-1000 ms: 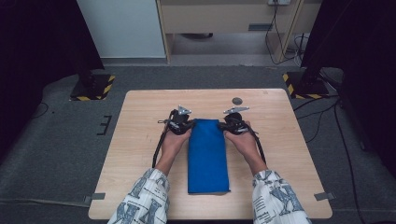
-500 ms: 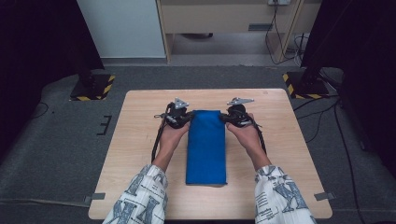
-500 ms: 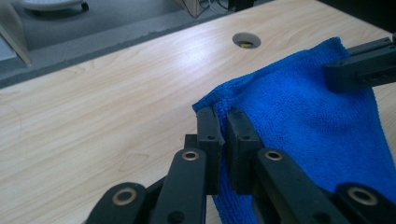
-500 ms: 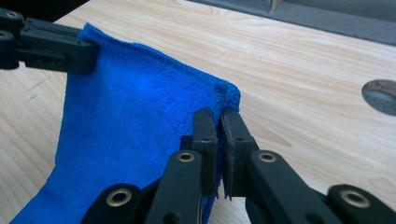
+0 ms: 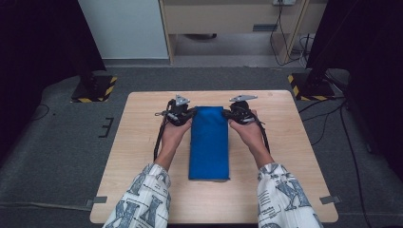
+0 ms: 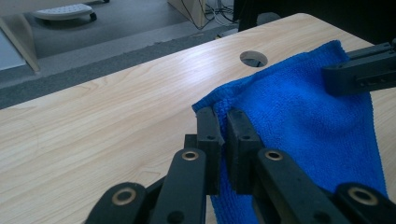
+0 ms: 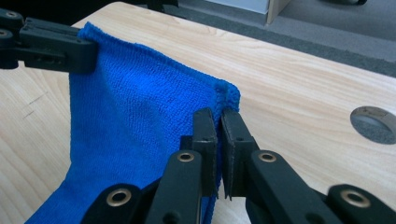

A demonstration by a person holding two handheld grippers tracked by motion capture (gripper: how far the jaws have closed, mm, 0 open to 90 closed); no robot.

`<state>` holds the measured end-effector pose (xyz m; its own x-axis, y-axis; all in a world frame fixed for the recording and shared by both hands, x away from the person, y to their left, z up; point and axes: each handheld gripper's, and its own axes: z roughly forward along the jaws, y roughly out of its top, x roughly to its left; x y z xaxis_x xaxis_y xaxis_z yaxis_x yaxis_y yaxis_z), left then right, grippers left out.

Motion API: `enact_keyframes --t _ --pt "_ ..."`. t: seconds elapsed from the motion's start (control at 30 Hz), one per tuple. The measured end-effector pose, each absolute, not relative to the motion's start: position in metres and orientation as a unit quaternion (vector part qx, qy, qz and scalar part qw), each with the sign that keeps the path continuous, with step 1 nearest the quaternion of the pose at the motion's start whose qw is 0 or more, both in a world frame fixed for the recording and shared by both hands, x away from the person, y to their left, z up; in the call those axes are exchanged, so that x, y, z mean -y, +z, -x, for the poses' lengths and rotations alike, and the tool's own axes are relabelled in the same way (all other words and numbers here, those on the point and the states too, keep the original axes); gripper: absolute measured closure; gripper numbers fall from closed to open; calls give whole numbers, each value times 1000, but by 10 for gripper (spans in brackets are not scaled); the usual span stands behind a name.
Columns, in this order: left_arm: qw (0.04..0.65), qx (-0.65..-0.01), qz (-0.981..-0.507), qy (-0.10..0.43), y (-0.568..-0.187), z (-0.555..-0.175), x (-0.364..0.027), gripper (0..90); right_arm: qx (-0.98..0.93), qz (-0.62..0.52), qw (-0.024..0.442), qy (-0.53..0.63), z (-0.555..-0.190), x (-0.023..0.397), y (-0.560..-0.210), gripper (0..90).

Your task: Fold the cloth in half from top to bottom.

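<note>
One blue towel [image 5: 208, 142] is the item in hand. It lies lengthwise down the middle of the table [image 5: 138, 142], a long folded strip with its near end flat on the wood and its far end raised off the surface. I have my left gripper [image 5: 183, 114] clamped tight on the far left corner of the towel and my right gripper [image 5: 234, 113] clamped tight on the far right corner; each pair of jaws is nearly closed with only the cloth edge between the pads. In the left gripper view the pinched corner sits right at the jaw tips [image 6: 223, 122], and the right gripper view shows the same on the opposite corner [image 7: 218, 122].

Progress, as I judge it: both corners are secured and the far edge is up and stretched between the tongs. The next fold, or the carry toward the near end of the towel, is not yet made.

Materials: the towel is soft looped terry with a stitched hem. The table beyond the towel is pale wood-grain laminate with rounded corners and a round cable hole [image 7: 373, 123].
</note>
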<state>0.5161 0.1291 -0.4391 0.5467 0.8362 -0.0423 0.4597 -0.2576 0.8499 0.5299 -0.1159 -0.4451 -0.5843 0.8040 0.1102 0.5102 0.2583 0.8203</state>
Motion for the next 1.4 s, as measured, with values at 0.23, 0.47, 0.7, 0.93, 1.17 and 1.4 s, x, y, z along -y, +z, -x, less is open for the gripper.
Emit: enact_keyframes --t 0.23,0.47,0.7,0.93,1.17,1.4 --pt "442 -425 -757 225 -433 -514 -132 851 -772 -419 178 444 -530 112 -438 856" --pt "445 -416 -758 232 -426 -507 -137 851 -775 -408 179 448 -525 111 -435 854" --pt "447 -405 -763 233 -428 -493 -142 852 -778 -395 179 455 -511 112 -437 856" --pt "441 -404 -767 234 -431 -489 -141 852 -783 -386 181 452 -502 111 -438 856" --pt "436 -396 -775 230 -432 -482 -140 850 -784 -381 176 457 -490 115 -443 855" --pt "432 -385 -784 225 -439 -472 -136 846 -792 -376 173 449 -480 120 -453 855"
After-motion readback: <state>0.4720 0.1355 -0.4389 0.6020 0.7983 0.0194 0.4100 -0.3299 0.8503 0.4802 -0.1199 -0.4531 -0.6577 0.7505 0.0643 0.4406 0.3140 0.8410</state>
